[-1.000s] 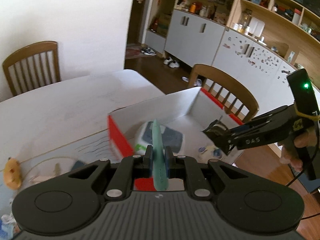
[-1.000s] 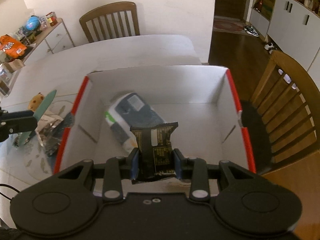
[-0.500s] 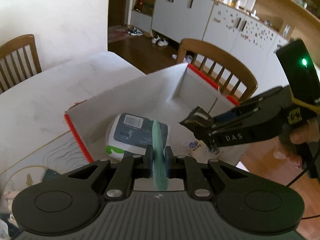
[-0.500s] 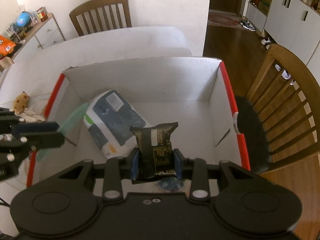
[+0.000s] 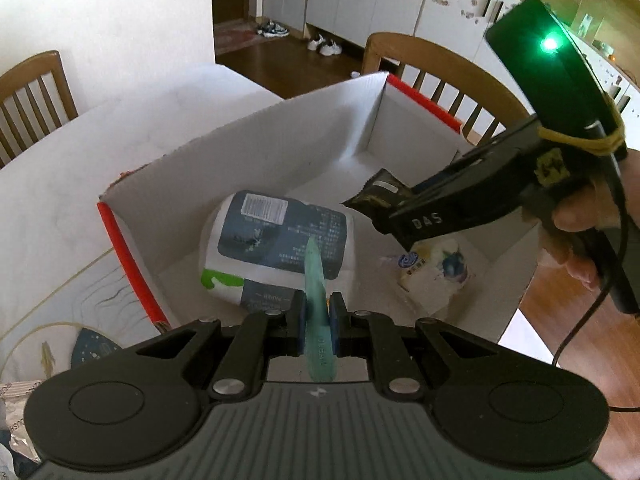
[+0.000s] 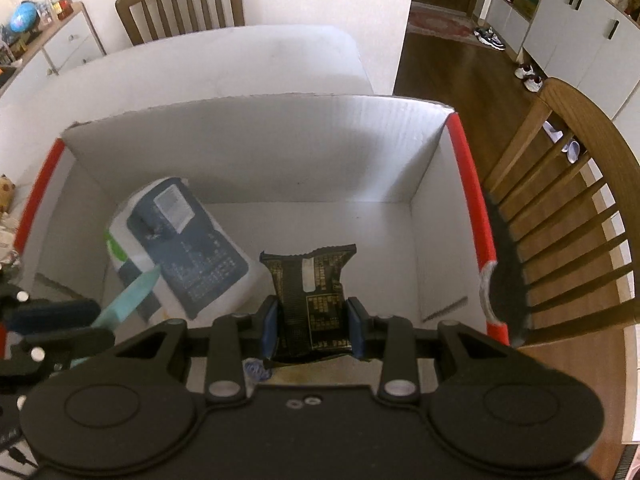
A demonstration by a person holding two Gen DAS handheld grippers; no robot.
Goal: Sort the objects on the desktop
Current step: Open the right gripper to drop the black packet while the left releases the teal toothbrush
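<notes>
A white cardboard box (image 6: 256, 152) with red edges stands on the white table. A white and blue tissue pack (image 6: 180, 240) lies inside it, and a small white packet (image 5: 436, 268) lies near its front wall. My left gripper (image 5: 318, 320) is shut on a flat teal stick (image 5: 316, 280) and holds it over the box's left part; the stick also shows in the right wrist view (image 6: 132, 300). My right gripper (image 6: 312, 328) is shut on a black snack packet (image 6: 310, 284) above the box's middle; it shows in the left wrist view too (image 5: 380, 196).
A wooden chair (image 6: 560, 208) stands right of the box and another (image 6: 180, 4) at the table's far side. A patterned mat (image 5: 60, 320) and crumpled wrappers (image 5: 16, 412) lie left of the box. A small plush toy (image 6: 6, 192) sits at the left edge.
Both grippers have moved forward over the box. The teal stick went from outside the box's left wall to above the tissue pack. The black packet stays in the right gripper.
</notes>
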